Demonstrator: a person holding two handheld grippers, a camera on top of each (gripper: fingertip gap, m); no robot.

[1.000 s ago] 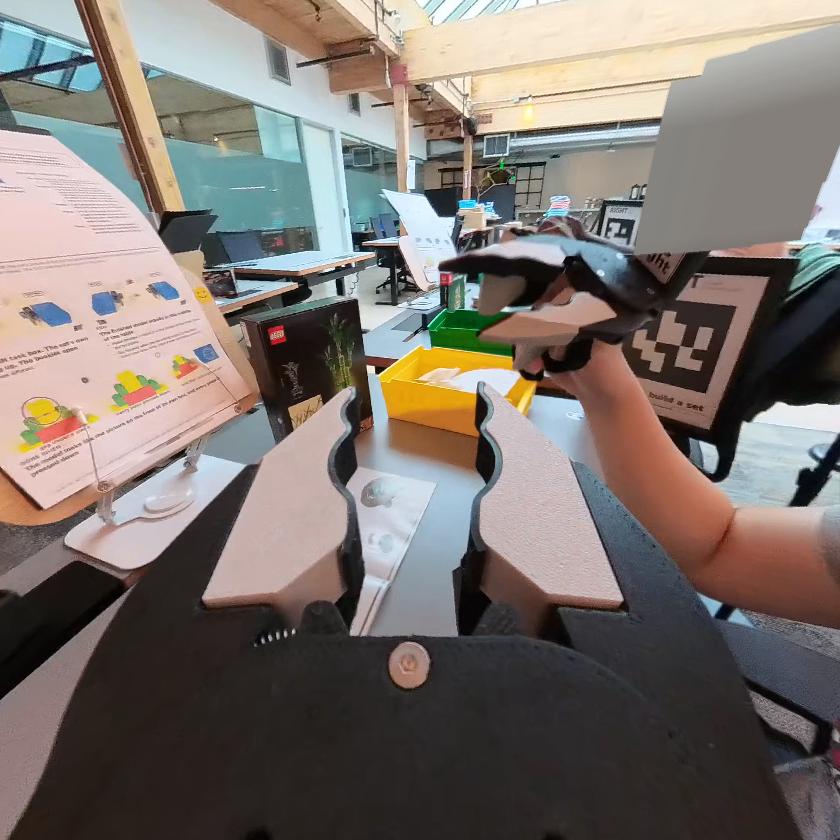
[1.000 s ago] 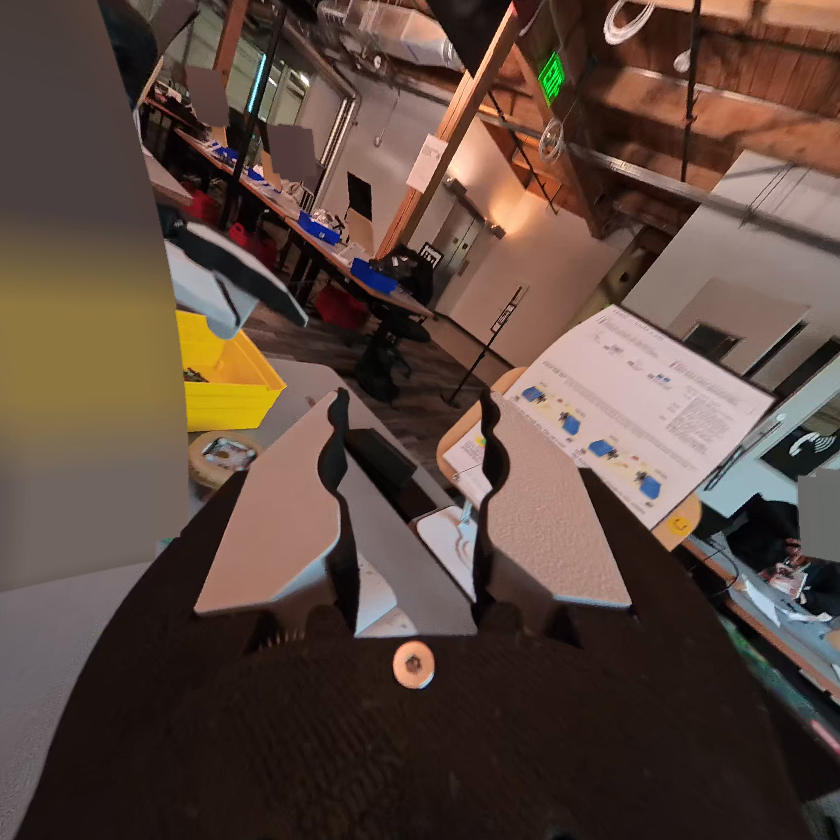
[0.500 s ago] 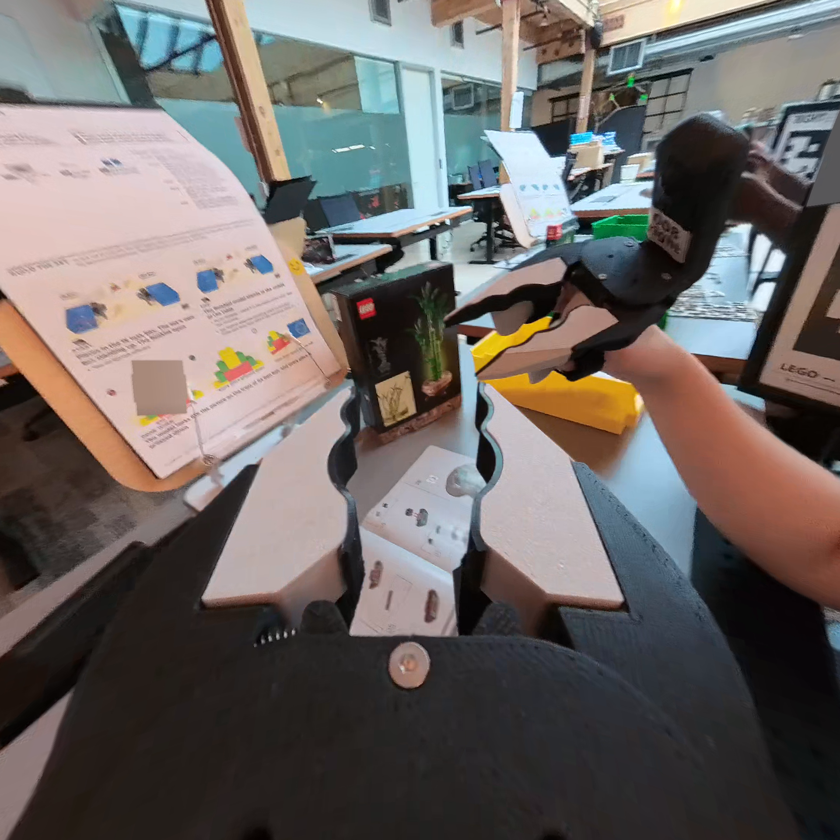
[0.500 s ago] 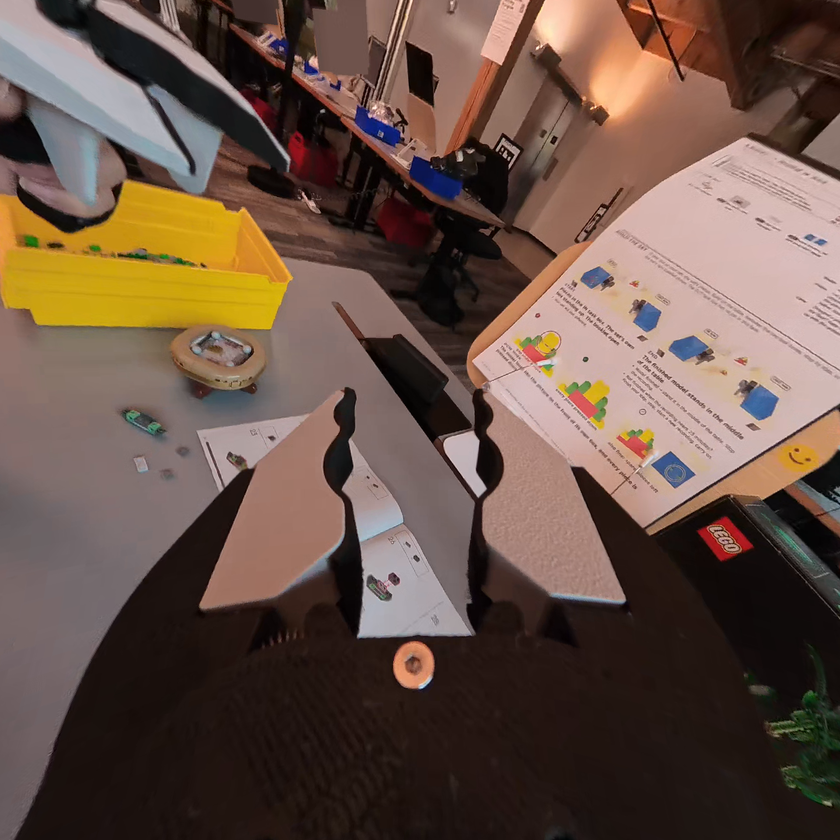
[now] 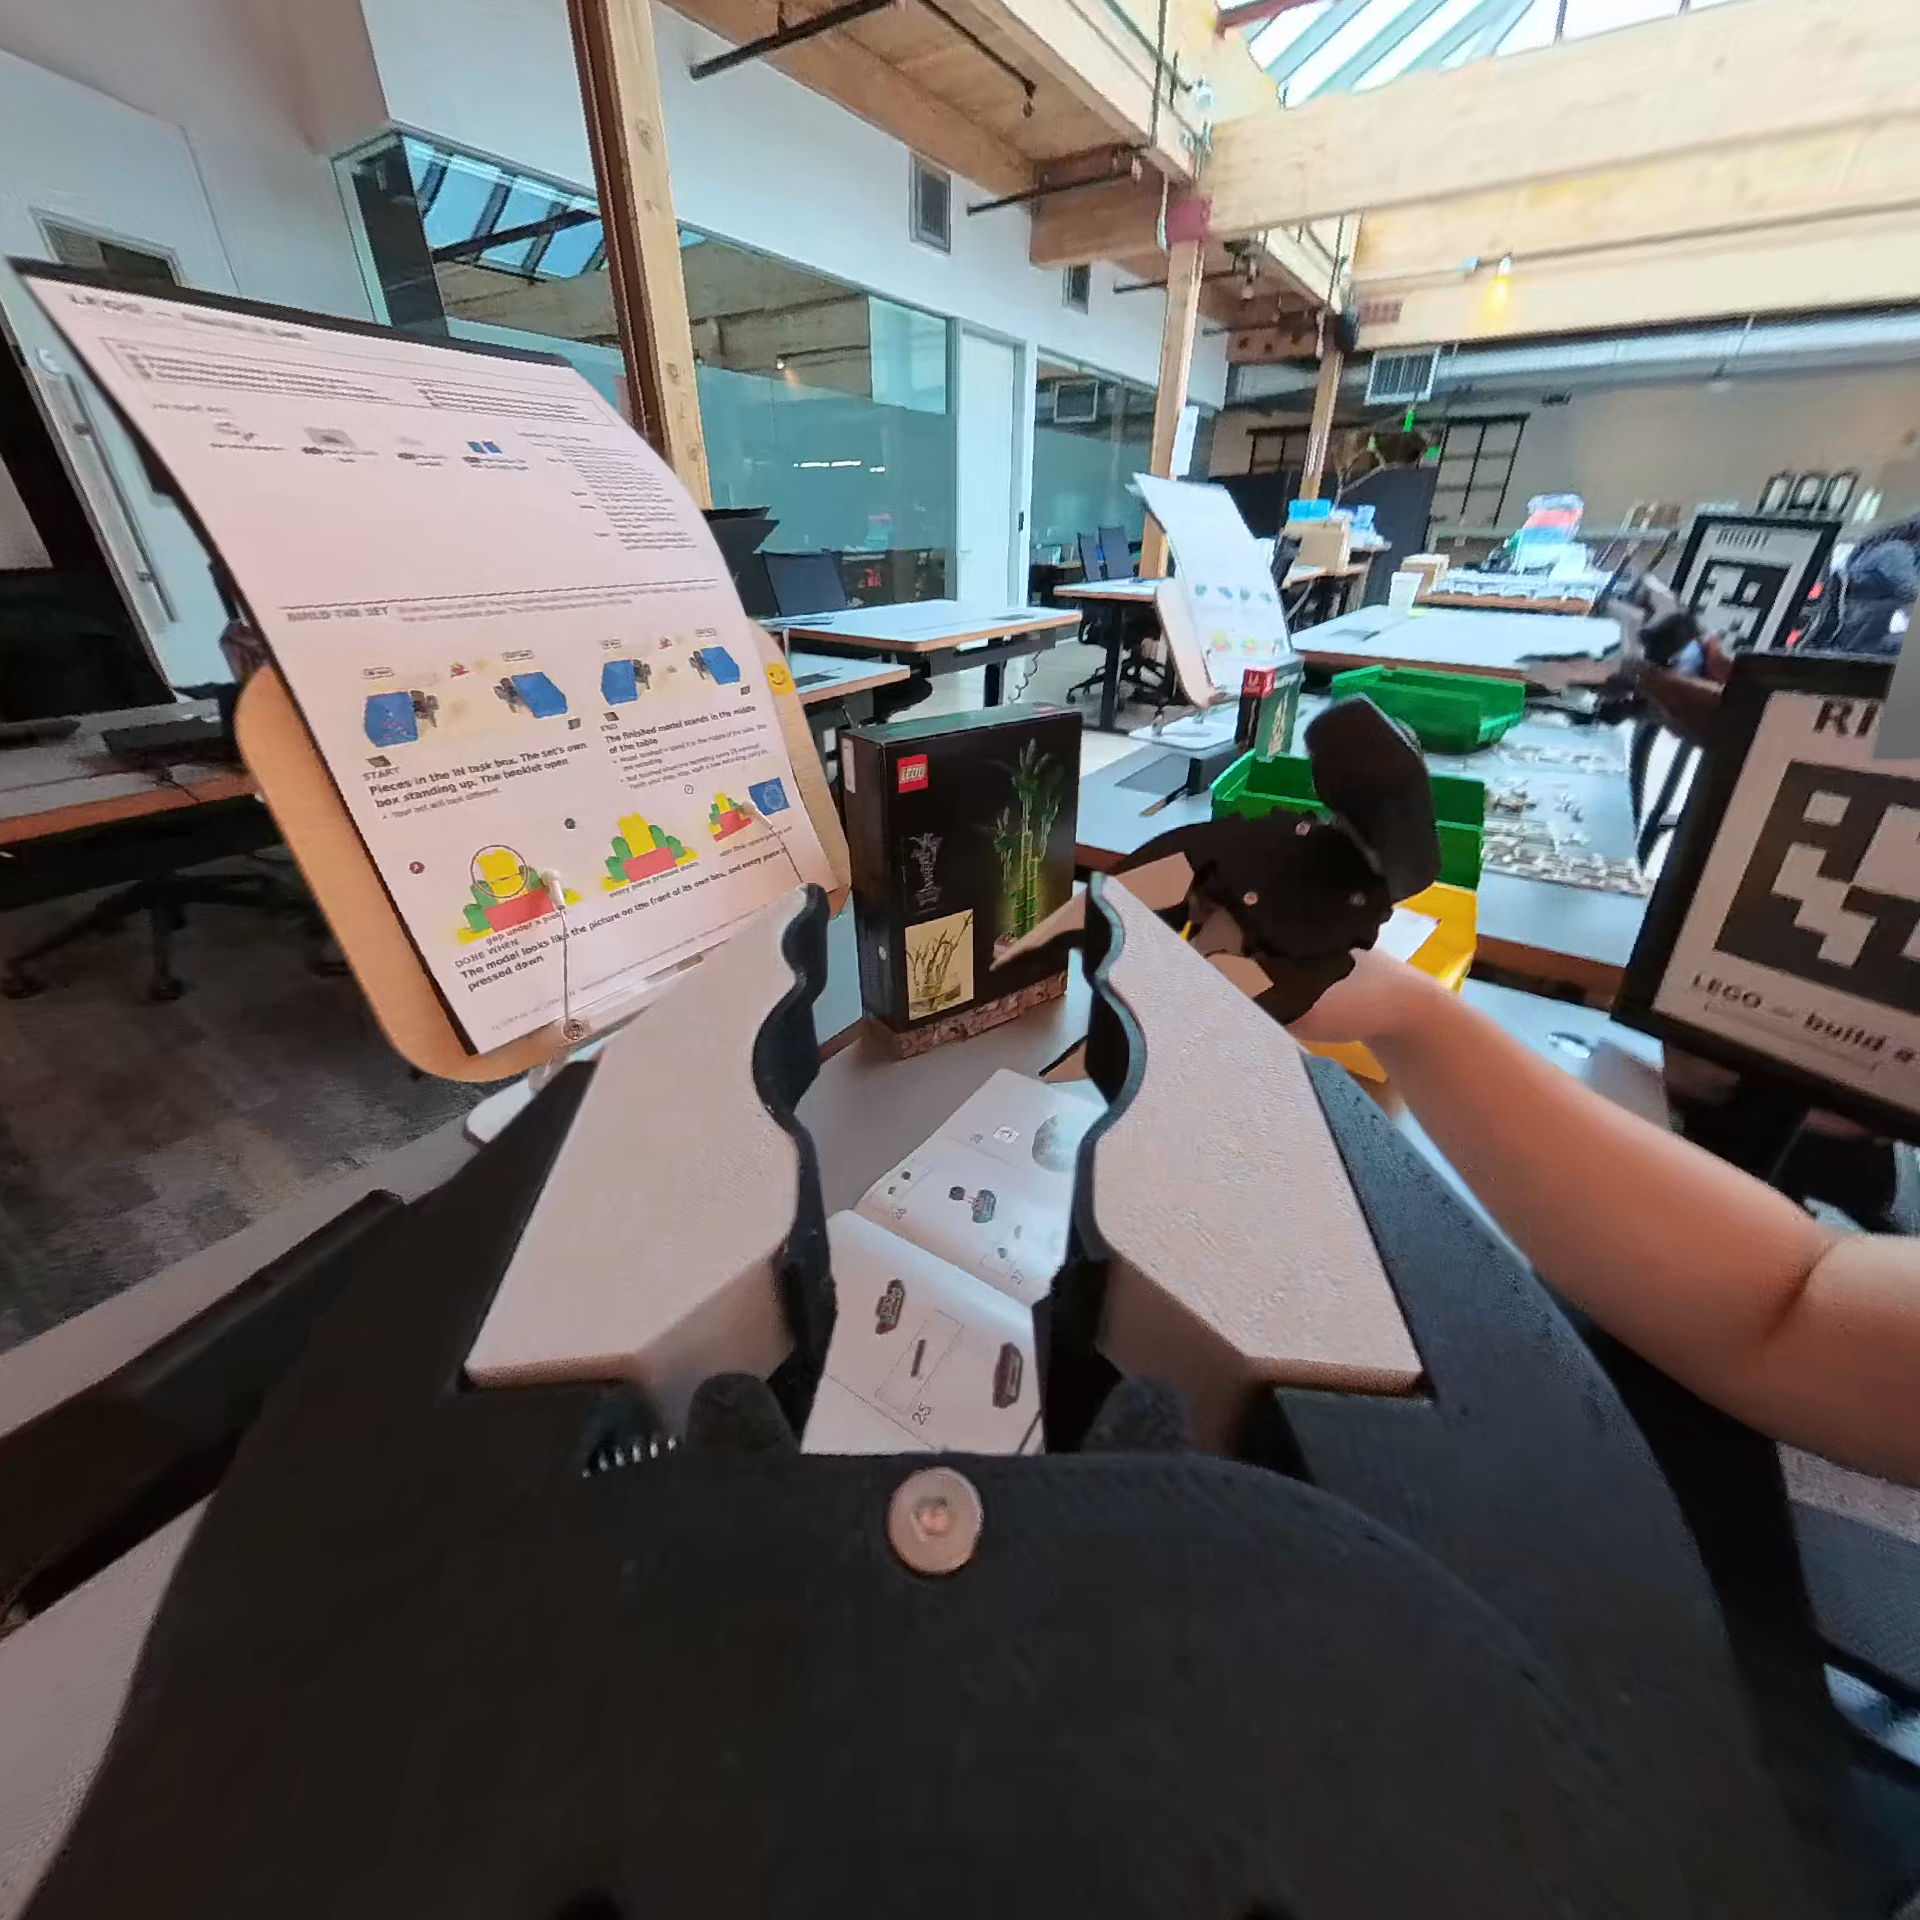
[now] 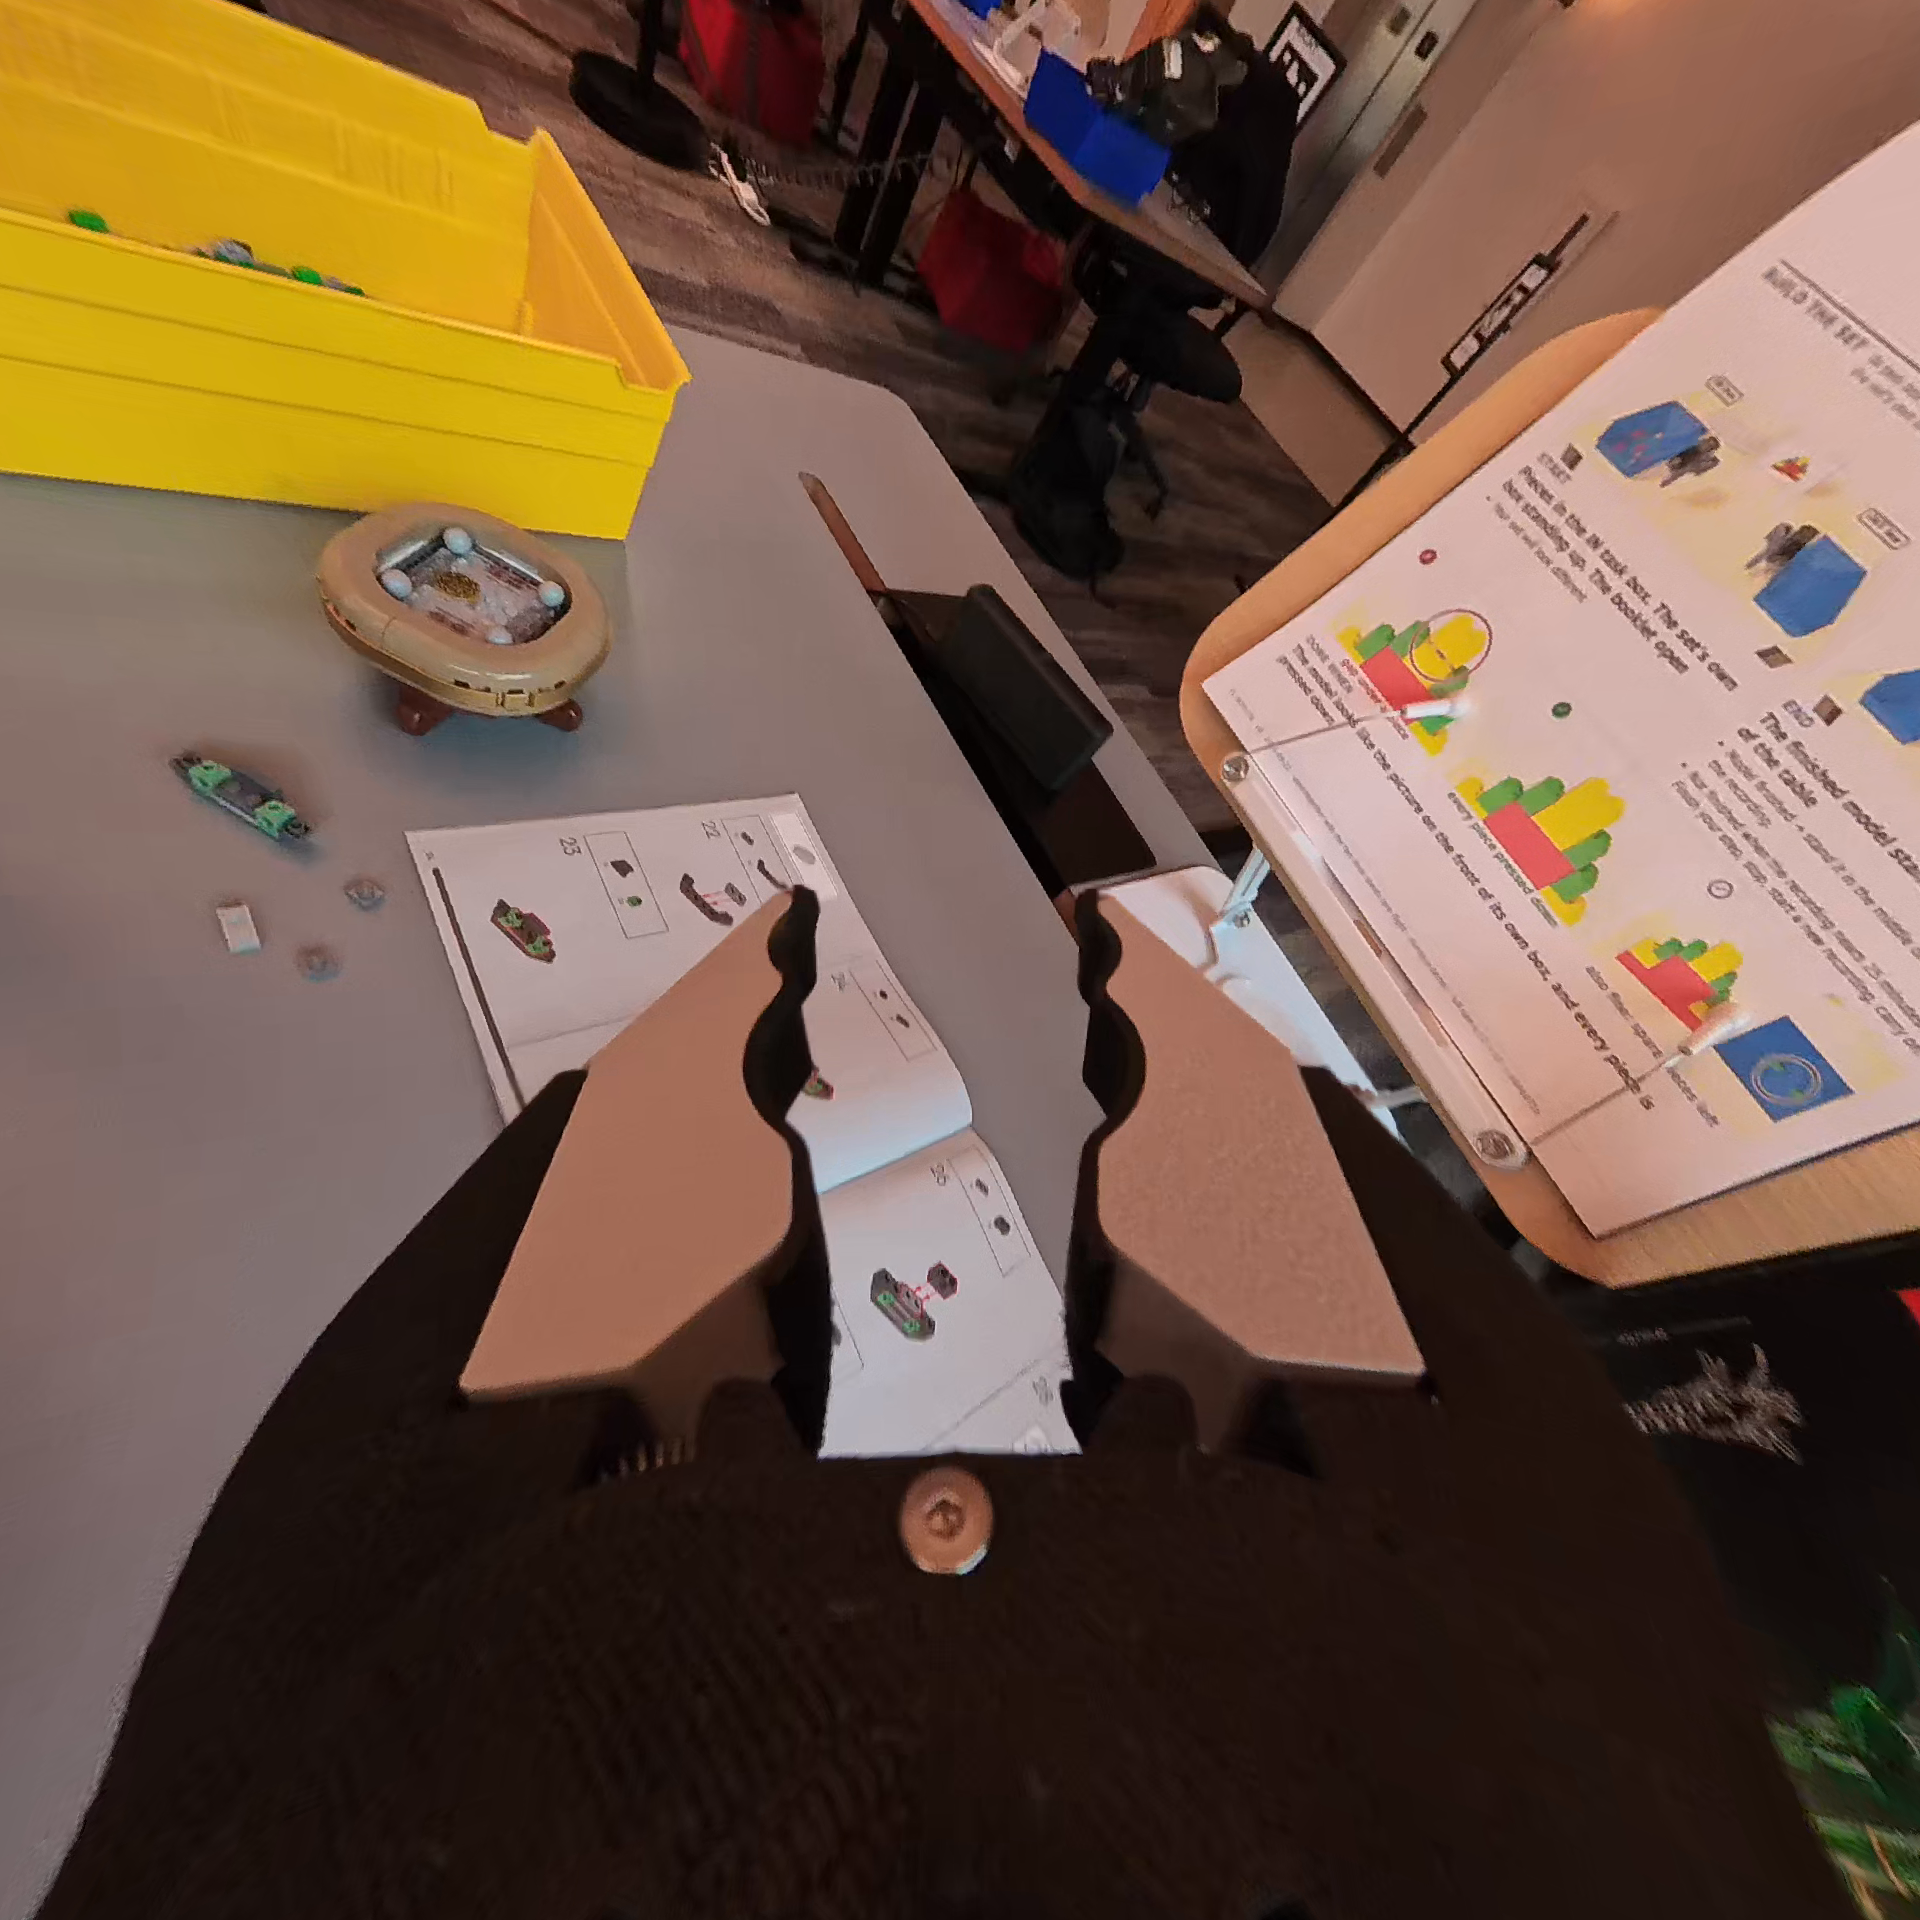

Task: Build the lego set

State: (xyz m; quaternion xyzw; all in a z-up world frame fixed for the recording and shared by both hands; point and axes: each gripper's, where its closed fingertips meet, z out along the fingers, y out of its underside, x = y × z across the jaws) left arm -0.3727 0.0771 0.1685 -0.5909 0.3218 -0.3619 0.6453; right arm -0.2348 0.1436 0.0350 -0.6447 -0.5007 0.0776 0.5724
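An open office with timber posts (image 5: 639, 249) and ceiling beams (image 5: 1558, 156), glass partitions (image 5: 821, 436), skylights (image 5: 1558, 21), rows of desks (image 5: 925, 629) and dark carpet (image 5: 156, 1122).

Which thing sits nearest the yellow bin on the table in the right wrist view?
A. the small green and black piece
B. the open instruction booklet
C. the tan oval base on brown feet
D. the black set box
C: the tan oval base stands just in front of the yellow bin, while the booklet and the small green and black piece lie farther out on the table.
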